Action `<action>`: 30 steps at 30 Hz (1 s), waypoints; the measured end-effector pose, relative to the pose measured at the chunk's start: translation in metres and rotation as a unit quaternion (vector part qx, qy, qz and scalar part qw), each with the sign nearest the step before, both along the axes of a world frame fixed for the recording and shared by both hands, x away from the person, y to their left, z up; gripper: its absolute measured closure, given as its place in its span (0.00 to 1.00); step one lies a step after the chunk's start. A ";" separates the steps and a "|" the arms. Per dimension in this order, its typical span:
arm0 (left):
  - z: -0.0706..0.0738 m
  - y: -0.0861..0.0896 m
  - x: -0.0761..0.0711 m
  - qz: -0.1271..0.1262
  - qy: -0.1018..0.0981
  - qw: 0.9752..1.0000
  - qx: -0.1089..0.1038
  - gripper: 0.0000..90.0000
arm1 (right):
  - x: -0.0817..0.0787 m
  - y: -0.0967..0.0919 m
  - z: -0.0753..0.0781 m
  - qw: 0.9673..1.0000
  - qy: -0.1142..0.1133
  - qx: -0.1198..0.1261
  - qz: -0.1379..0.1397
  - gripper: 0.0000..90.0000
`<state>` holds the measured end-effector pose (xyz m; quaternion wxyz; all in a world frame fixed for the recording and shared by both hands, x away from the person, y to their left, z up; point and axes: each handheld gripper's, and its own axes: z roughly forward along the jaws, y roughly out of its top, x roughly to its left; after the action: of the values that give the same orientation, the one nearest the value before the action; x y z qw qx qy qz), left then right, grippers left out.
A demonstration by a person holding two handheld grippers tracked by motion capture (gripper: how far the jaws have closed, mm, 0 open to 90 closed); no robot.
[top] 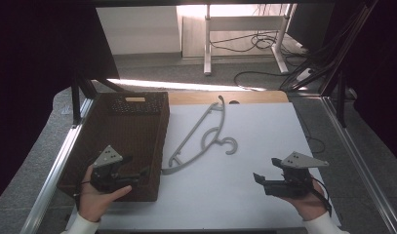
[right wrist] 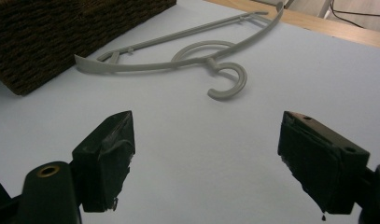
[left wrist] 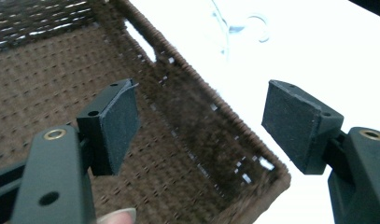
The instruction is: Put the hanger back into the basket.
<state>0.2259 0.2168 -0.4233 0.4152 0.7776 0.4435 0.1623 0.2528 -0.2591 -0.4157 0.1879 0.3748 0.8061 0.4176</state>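
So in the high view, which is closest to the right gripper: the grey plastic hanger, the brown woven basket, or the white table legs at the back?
From the right gripper:
1. Grey plastic hanger, on the white table, up and to its left.
2. Brown woven basket, farther left, at the table's left side.
3. White table legs, far back on the floor.

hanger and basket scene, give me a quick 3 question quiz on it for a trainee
1. True or false: the grey hanger lies inside the brown basket.
2. Which gripper is over the basket? A) left gripper B) right gripper
3. Fill in: both grippers have their jaws ____.

Key
1. False: it lies flat on the white table, just right of the basket, its lower end close to the basket's side.
2. A: its jaws straddle the basket's near right corner; the right gripper is over bare table, pointing towards the hanger.
3. Open: wide apart, holding nothing.
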 end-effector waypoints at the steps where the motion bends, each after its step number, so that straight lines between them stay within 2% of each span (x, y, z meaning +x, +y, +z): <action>1: 0.000 -0.002 0.002 -0.003 0.000 1.000 0.000 0.30 | 0.000 0.000 0.000 1.000 0.000 0.000 0.000 0.21; 7: 0.004 -0.017 0.012 -0.017 0.006 1.000 0.000 0.31 | 0.001 -0.001 0.000 1.000 0.000 -0.004 -0.003 0.21; 17: 0.012 -0.042 0.024 -0.042 0.000 0.999 0.003 0.31 | 0.001 -0.001 -0.003 1.000 0.004 -0.010 -0.003 0.21; 30: 0.014 -0.068 0.042 -0.055 0.009 0.998 0.007 0.31 | 0.005 -0.004 -0.006 1.000 0.010 -0.014 -0.012 0.21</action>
<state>0.2684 0.1489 -0.4092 0.4140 0.8051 0.4025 0.1355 0.2576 -0.2627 -0.4220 0.1900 0.3864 0.8093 0.3996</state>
